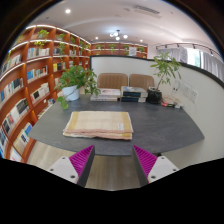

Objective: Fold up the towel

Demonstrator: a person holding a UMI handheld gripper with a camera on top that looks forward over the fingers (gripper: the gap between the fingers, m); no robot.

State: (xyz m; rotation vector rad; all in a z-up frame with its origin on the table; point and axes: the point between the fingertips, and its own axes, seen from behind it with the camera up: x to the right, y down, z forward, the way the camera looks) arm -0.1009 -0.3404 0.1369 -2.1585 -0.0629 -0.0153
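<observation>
A beige striped towel (pixel 99 124) lies folded flat on the grey tabletop (pixel 160 125), beyond my fingers and slightly left of the gap between them. My gripper (pixel 113 160) is open and empty, its magenta pads (pixel 83 158) spread wide above the table's wooden front edge. Nothing is between the fingers.
Two potted plants (pixel 75 82) (pixel 163 72) stand at the table's far side, with stacked books (pixel 108 94) and a dark box (pixel 132 95) between them. Chairs (pixel 113 80) stand behind. Bookshelves (pixel 30 70) line the left wall.
</observation>
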